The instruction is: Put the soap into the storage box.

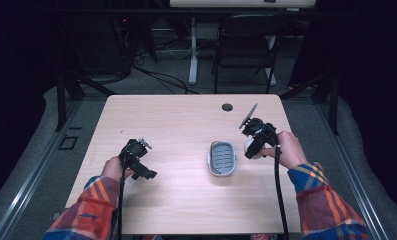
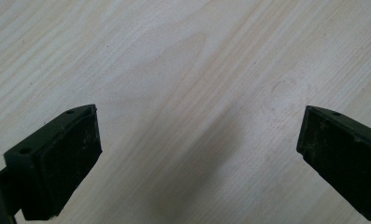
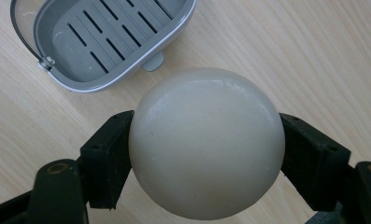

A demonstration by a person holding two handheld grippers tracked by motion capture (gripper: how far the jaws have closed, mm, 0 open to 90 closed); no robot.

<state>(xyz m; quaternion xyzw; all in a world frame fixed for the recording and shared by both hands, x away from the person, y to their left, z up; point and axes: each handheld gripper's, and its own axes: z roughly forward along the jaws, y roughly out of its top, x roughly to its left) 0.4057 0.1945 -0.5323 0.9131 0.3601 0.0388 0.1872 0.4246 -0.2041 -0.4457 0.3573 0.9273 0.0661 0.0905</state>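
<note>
While my right gripper (image 3: 206,154) clamps the round, smooth cream soap (image 3: 206,142) at both sides, held above the table (image 1: 176,120), the pick-up looks done; I judge only the drop remains. At ten o'clock from the soap in the right gripper view waits the grey slotted plastic soap dish (image 3: 103,37), oval and empty. My left gripper (image 2: 199,158) gapes wide over bare pale wood.

Lab-like recording room: dark curtains (image 1: 366,75), floor cables (image 1: 161,75), folding chair (image 1: 246,47) (behind table (image 1: 176,115)).
</note>
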